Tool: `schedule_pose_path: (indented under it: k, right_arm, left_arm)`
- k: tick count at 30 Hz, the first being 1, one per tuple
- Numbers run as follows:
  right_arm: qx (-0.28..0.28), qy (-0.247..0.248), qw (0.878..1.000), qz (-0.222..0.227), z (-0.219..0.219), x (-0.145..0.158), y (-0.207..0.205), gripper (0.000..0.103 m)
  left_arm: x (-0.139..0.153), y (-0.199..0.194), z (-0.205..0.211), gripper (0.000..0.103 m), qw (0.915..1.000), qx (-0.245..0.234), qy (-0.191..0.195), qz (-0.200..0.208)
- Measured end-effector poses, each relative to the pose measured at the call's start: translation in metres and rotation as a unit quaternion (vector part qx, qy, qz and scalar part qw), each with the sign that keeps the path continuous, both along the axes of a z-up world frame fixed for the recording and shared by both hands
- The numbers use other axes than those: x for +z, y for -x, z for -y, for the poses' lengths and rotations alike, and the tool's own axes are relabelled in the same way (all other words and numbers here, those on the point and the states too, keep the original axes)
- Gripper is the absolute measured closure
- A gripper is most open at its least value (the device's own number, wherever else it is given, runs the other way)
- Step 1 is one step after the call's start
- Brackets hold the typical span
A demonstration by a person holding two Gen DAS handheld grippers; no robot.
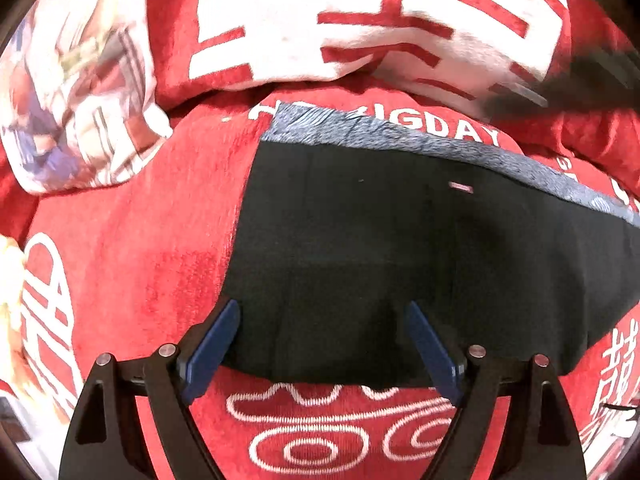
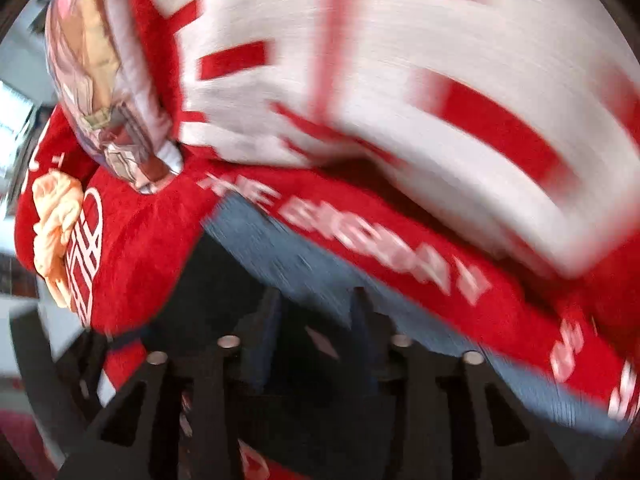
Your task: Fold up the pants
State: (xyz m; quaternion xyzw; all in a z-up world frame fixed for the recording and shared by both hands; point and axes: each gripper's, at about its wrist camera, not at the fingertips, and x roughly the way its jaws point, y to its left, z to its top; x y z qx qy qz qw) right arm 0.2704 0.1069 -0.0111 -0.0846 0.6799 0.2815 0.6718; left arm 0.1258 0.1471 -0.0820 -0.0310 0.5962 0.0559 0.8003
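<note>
Black pants lie folded on a red blanket printed with white characters. A grey fleecy lining shows along their far edge. My left gripper stands open, its blue pads wide apart on either side of the pants' near edge, not pinching. A dark blur at the upper right is the right gripper. In the blurred right wrist view, my right gripper hangs over the black pants and grey lining. Its jaws are apart with nothing seen gripped.
A picture-printed pillow lies at the left. Behind the pants sits a bulky red-and-white bundle. A peach cloth rests on the blanket's left edge, beyond which the room floor shows.
</note>
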Motion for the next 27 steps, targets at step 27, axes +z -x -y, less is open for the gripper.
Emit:
schedule_pose_path:
  k: [27]
  right_arm:
    - [-0.515,-0.129,0.834,-0.153,0.322,-0.052,0.162,0.089]
  left_arm:
    - [-0.029,-0.050,0.094,0.010,0.9967,-0.057,-0.040,-0.042]
